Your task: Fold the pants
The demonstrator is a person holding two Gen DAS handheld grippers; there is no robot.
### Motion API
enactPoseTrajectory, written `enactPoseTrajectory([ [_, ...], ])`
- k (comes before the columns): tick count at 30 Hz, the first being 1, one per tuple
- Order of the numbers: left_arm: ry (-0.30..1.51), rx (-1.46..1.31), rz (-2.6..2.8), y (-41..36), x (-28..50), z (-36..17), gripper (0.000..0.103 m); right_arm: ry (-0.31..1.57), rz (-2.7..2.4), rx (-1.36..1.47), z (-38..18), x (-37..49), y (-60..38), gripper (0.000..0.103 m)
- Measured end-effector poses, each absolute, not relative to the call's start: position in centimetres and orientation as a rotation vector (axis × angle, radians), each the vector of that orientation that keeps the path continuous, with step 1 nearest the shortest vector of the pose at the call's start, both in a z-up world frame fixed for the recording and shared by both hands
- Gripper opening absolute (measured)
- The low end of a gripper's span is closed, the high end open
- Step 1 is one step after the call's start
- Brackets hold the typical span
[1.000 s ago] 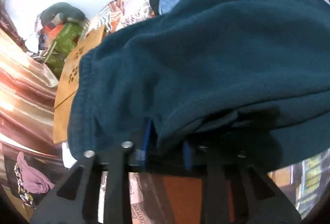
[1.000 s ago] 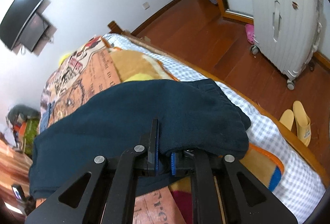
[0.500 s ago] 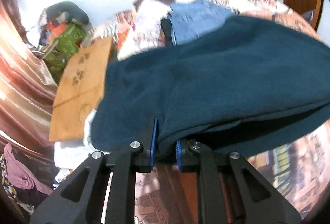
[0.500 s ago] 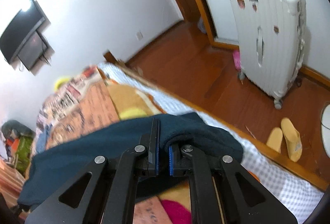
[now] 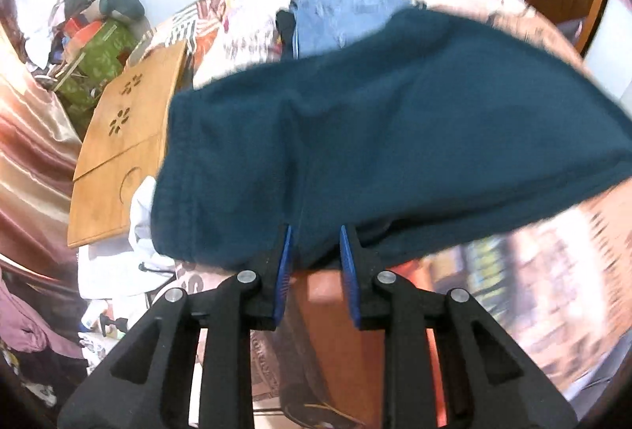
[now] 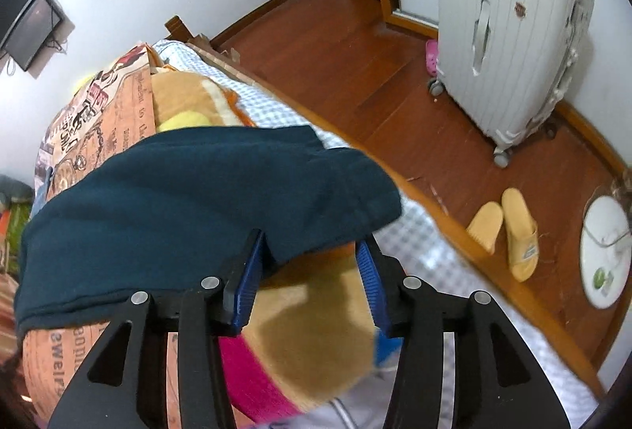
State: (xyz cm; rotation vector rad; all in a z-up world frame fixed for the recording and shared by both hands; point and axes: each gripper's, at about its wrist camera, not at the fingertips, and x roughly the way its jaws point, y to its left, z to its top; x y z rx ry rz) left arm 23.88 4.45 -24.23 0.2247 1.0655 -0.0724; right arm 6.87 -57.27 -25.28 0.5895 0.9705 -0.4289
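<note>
Both claws spread wide | pants edge between left claw, right claw fingers

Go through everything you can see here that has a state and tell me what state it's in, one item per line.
left gripper: open, fabric between the jaws but not pinched
right gripper: open wide, just off the fabric edge
dark teal pants: folded, lying on the bed
bed: covered by patterned blankets
suitcase: upright, closed
yellow slippers: paired, on the floor
wall screen: off
</note>
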Motion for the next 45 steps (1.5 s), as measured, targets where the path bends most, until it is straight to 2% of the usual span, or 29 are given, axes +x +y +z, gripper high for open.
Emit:
enactPoseTrajectory([
  [5,0.995,0.167,-0.071,1.9,25.9,-20.1,0.030,0.915,-0.467,0.513,-22.7,6.8,-58.3,0.044],
  [10,0.949,0.129,-0.082,-1.6,30.2,-18.6,0.043,0.856,-0.473,0.519,-21.6,7.4,-60.5,0.044],
  [16,1.024,0.143,-0.140,-7.0,33.7,-22.3,0.043,0.940,-0.397,0.511,-25.2,12.5,-62.0,0.044],
  [21,1.120,0.202,-0.183,-10.4,33.6,-26.5,0.043,1.062,-0.297,0.524,-29.4,15.2,-60.4,0.044],
  [23,1.084,0.242,-0.165,-11.0,33.1,-26.7,0.043,1.071,-0.271,0.547,-30.3,14.7,-59.8,0.044],
  [26,1.076,0.250,-0.153,-11.2,32.9,-26.7,0.044,1.043,-0.274,0.587,-30.5,13.5,-60.2,0.050],
  [32,1.076,0.229,-0.139,-10.8,33.0,-26.8,0.046,1.037,-0.196,0.613,-31.3,15.2,-61.5,0.050],
  [34,1.070,0.230,-0.134,-10.9,32.9,-26.8,0.046,1.044,-0.162,0.646,-31.9,15.7,-61.8,0.039],
  [39,1.061,0.231,-0.129,-11.0,32.8,-26.9,0.046,1.023,-0.157,0.689,-32.1,15.2,-61.3,0.033],
  [41,1.066,0.229,-0.130,-10.9,32.7,-26.8,0.046,1.008,-0.188,0.640,-31.3,14.9,-61.0,0.026],
  [43,1.076,0.231,-0.134,-10.8,32.7,-26.6,0.046,0.977,-0.216,0.576,-30.1,14.9,-60.7,0.023],
  [45,1.078,0.234,-0.145,-10.8,32.8,-26.0,0.046,0.931,-0.237,0.510,-28.5,15.0,-60.5,0.005],
])
